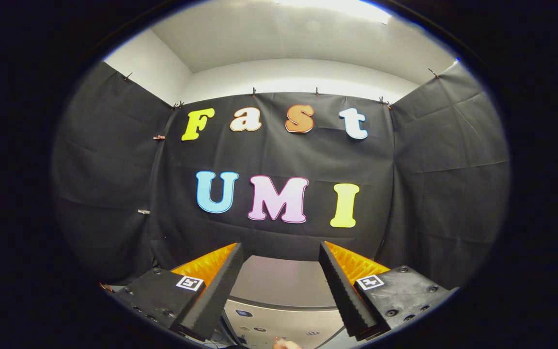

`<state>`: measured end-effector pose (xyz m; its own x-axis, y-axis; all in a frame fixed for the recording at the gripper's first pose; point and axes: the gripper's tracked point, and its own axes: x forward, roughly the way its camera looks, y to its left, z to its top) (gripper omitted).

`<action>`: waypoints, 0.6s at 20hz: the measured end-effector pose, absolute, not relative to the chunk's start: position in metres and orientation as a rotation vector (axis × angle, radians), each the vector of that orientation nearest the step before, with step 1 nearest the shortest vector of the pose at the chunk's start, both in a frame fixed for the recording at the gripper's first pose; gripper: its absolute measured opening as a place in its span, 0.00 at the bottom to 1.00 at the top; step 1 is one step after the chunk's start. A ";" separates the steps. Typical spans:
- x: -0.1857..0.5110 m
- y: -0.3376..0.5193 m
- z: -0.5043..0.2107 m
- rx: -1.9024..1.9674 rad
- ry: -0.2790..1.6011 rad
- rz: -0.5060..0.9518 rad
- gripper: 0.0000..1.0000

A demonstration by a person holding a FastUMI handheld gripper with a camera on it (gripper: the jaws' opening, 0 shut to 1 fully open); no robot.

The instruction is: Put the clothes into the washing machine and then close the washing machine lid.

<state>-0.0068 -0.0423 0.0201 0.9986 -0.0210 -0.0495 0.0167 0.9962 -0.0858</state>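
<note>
The washing machine [284, 295] sits low between and below the two fingers, and only part of it can be seen: a pale grey top surface, a darker seam running across it, and beneath that a lighter panel carrying a few small dark marks too tiny to make out. The fingers cover its left and right sides, and its lower portion is cut off. Whether its lid is up or down cannot be told from this angle. A small pinkish shape [286, 344] shows at the very bottom, just under the panel; so little of it is visible that it cannot be identified.

The gripper [281, 257] is held released, its two fingers spread wide apart with nothing between them but the view of the machine. Each finger has a dark ribbed foam pad [218, 291], an orange ribbed flank, and a black base with one square black-and-white marker, making two markers in all.

Beyond the fingers hangs the black cloth wall [434, 169], creased and pinned along its top edge by several small clips. Above it are a white wall [288, 75] and ceiling with one bright light [342, 7], partly cut off.
</note>
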 end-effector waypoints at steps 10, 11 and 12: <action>-0.010 -0.054 0.025 -0.082 0.024 -0.049 0.99; -0.010 -0.055 0.026 -0.079 0.021 -0.051 0.99; -0.011 -0.055 0.026 -0.075 0.020 -0.051 0.98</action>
<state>-0.0108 -0.0552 0.0260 0.9985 -0.0521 -0.0181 0.0506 0.9959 -0.0750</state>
